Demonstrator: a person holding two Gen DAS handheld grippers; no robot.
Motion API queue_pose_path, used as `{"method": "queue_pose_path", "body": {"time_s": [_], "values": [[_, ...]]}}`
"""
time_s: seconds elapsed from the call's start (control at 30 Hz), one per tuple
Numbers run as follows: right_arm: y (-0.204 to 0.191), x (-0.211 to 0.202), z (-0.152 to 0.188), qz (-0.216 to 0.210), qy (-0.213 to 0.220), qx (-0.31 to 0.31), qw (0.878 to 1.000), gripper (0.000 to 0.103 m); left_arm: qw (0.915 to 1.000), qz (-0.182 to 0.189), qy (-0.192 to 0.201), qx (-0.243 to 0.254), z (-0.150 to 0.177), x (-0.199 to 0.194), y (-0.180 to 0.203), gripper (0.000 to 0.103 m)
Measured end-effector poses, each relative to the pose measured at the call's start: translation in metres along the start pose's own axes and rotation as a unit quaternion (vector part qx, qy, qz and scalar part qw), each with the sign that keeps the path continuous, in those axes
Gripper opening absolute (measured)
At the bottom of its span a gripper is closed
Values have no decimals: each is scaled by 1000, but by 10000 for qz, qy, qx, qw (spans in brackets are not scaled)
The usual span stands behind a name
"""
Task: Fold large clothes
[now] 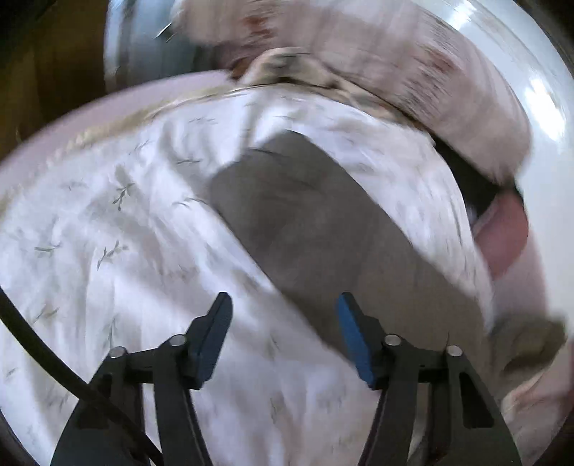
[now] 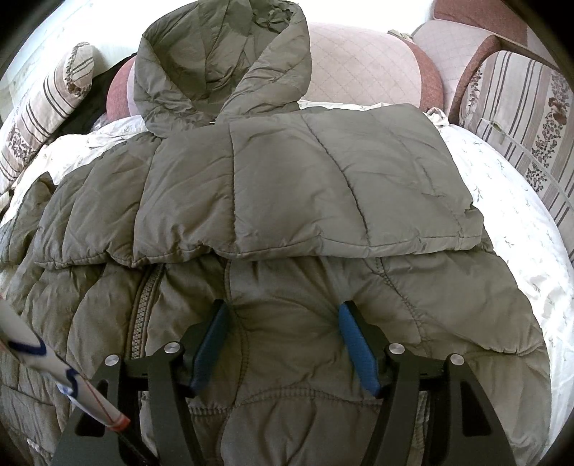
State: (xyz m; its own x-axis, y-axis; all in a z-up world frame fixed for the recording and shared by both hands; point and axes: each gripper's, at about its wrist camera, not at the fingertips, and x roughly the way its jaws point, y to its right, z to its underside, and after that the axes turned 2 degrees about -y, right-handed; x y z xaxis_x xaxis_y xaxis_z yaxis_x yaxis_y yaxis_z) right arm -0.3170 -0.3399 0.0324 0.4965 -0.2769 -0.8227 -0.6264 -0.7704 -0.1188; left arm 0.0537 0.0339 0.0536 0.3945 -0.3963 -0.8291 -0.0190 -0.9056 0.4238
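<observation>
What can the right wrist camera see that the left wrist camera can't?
Only the right wrist view shows the jacket's hood, its zipper and the striped cushion; the right gripper pinches a bulge of jacket. Only the left wrist view shows the open, empty left gripper and a black cable, all blurred. Both show the olive jacket on the leaf-print sheet.

White bedsheet (image 2: 509, 200) with small grey leaf sprigs covers the bed. 1 rounded headboard (image 2: 362, 68): pink quilted centre, reddish border. Striped floral cushion (image 2: 516, 118) at right of it; striped floral pillow (image 2: 46, 118) at left. Pale wall (image 2: 362, 10) behind, brightly lit. Left wrist view motion-blurred; same sheet (image 1: 89, 222) discernible.
</observation>
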Motion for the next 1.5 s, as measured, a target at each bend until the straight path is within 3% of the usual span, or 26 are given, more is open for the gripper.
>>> {"method": "queue_pose_path", "body": {"time_s": [0.13,0.27,0.4,0.43,0.47,0.5,0.6,0.73,0.87,0.93,1.0,1.13,1.2,1.4,1.5], "values": [[-1,0,0,6,2,-13,10000,69,9993,146,113,-315,-18,16,-15,55],[0,0,1,3,7,-37,10000,69,9970,550,198,-511,-31,37,-20,54],[0,0,1,-2,4,-37,10000,69,9952,533,433,-700,-38,43,-15,53],[0,0,1,0,4,-40,10000,69,9956,425,492,-667,-39,44,-11,32],[0,0,1,0,3,-41,10000,69,9958,382,507,-655,-38,42,-12,17],[0,0,1,-2,2,-39,10000,69,9953,453,510,-683,-36,40,-12,13],[0,0,1,-13,0,-33,10000,70,9951,369,702,-595,-32,24,-5,13],[3,-1,1,-112,9,21,9999,70,9934,562,957,-293,-27,-14,22,13],[16,-13,-1,-549,98,365,9978,70,9872,980,1190,417,-12,-69,84,13],[27,-21,-4,-956,188,710,9927,70,9796,1292,1277,861,6,-100,127,13],[39,-29,-5,-1102,345,1005,9882,70,9709,1546,1313,1274,27,-124,168,13],[62,-50,-8,-1017,777,1455,9810,70,9467,2055,1217,2161,88,-161,255,13],[75,-59,-8,-948,951,1675,9767,70,9298,2349,1013,2645,132,-171,301,13],[114,-83,-8,-577,1408,2185,9639,70,8903,2612,353,3714,260,-153,388,13],[134,-89,-8,-508,1446,2382,9591,70,8790,2510,6,4054,318,-121,409,13]]}}
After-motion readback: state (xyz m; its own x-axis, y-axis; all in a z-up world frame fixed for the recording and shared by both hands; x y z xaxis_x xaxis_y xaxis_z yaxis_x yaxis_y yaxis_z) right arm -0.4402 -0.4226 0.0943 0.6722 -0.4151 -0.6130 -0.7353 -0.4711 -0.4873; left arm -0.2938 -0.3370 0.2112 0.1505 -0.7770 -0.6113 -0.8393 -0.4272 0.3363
